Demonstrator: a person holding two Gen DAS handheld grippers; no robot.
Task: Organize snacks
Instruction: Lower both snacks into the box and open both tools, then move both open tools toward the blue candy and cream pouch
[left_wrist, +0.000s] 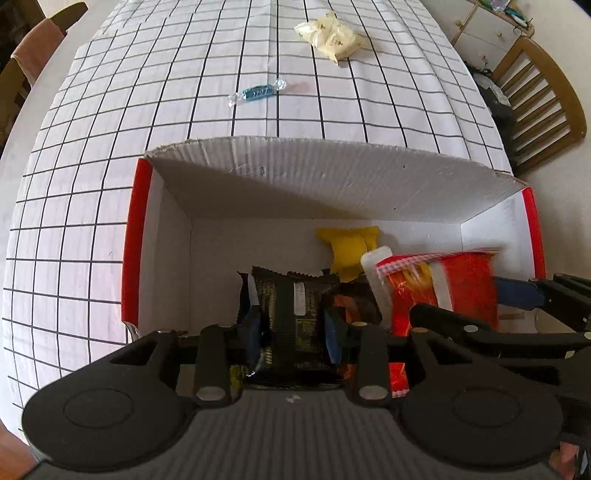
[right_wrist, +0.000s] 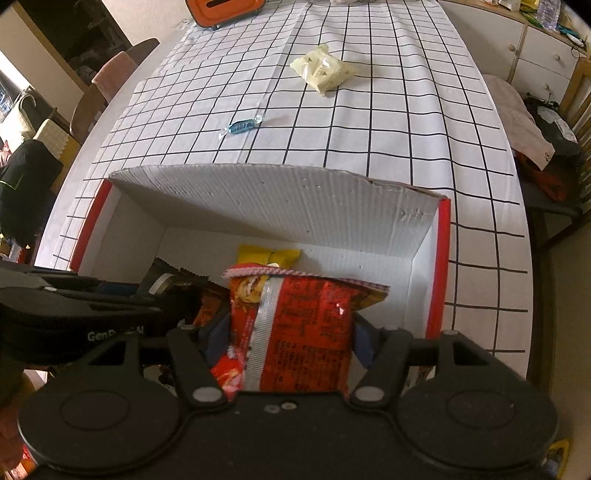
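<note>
A red-and-white cardboard box (left_wrist: 295, 173) (right_wrist: 280, 199) stands on the checked tablecloth. My left gripper (left_wrist: 293, 332) is inside it, shut on a black snack packet (left_wrist: 291, 314). My right gripper (right_wrist: 291, 339) is shut on a red snack bag (right_wrist: 303, 328), held upright in the box; that bag also shows in the left wrist view (left_wrist: 454, 288). A yellow packet (left_wrist: 351, 251) (right_wrist: 267, 254) lies at the box's far wall. Outside the box, a blue wrapped candy (left_wrist: 257, 92) (right_wrist: 242, 125) and a pale cream bag (left_wrist: 330, 35) (right_wrist: 323, 70) lie on the cloth.
An orange container (right_wrist: 225, 11) stands at the table's far end. Wooden chairs stand at the right (left_wrist: 543, 103) and far left (right_wrist: 110, 81). A white drawer cabinet (right_wrist: 543, 55) is at the back right. A chair with clothes (right_wrist: 535, 140) is beside the table.
</note>
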